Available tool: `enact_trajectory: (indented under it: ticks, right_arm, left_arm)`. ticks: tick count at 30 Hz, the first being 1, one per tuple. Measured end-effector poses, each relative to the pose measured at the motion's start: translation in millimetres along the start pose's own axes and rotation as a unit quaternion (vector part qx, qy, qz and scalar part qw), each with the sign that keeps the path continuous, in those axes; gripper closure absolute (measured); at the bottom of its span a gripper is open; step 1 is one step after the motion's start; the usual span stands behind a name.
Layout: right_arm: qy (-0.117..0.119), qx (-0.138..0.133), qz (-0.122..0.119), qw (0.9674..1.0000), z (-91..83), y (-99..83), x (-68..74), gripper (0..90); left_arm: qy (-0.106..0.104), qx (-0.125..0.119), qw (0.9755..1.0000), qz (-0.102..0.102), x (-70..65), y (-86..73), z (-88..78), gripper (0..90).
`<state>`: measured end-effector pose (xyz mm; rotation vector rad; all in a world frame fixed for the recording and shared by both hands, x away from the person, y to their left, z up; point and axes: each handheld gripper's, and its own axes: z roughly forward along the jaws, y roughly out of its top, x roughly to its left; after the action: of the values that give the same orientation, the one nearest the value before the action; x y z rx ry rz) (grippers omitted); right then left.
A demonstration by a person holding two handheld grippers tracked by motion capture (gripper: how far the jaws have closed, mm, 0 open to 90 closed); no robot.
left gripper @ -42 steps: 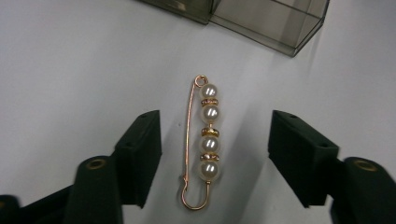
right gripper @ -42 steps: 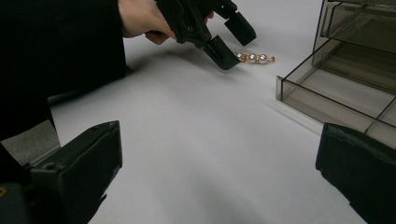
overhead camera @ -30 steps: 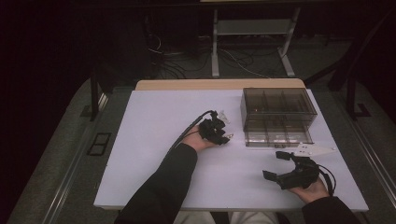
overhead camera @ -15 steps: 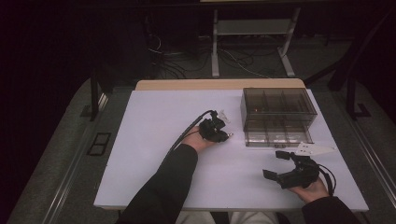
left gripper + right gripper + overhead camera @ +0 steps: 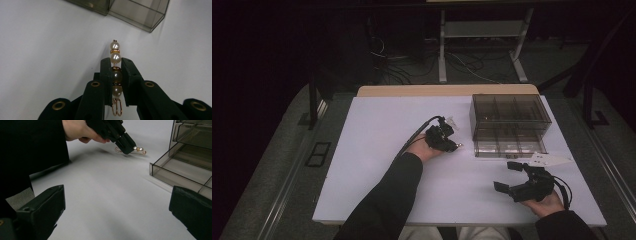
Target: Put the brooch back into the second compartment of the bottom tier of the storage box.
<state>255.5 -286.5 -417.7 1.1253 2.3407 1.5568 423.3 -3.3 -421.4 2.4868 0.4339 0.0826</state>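
While the right gripper (image 5: 508, 176) rests wide open, the left gripper (image 5: 116, 66) pinches a pearl pin (image 5: 115, 58) beside the box (image 5: 507, 120).

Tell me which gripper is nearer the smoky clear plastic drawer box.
Left. The left gripper, clamping a pearl-and-gold earring, sits beside the drawer box; the right gripper hangs open nearer the person.

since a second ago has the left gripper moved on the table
No. In the high view the left gripper sits at the same spot left of the smoky drawer box, clamped on the pearl earring.
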Motion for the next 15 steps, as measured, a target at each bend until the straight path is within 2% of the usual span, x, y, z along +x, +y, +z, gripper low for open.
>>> enact_trajectory:
  ticks: [5, 7, 15]
  right_arm:
    - [0.0, 0.0, -0.001, 1.0, -0.5, 0.1, -0.2, 0.2]
    - [0.001, -0.001, -0.001, 1.0, -0.7, 0.1, -0.2, 0.2]
    - [0.002, -0.002, -0.003, 1.0, -0.8, 0.2, 0.2, 0.2]
  left_arm:
    - [-0.005, -0.011, 0.9999, 0.003, -4.3, 6.6, -5.8, 79.3]
    - [-0.005, -0.008, 0.9999, 0.01, -5.3, 9.5, -8.1, 79.3]
    - [-0.014, -0.016, 0.9997, 0.012, -10.8, 17.7, -14.4, 79.3]
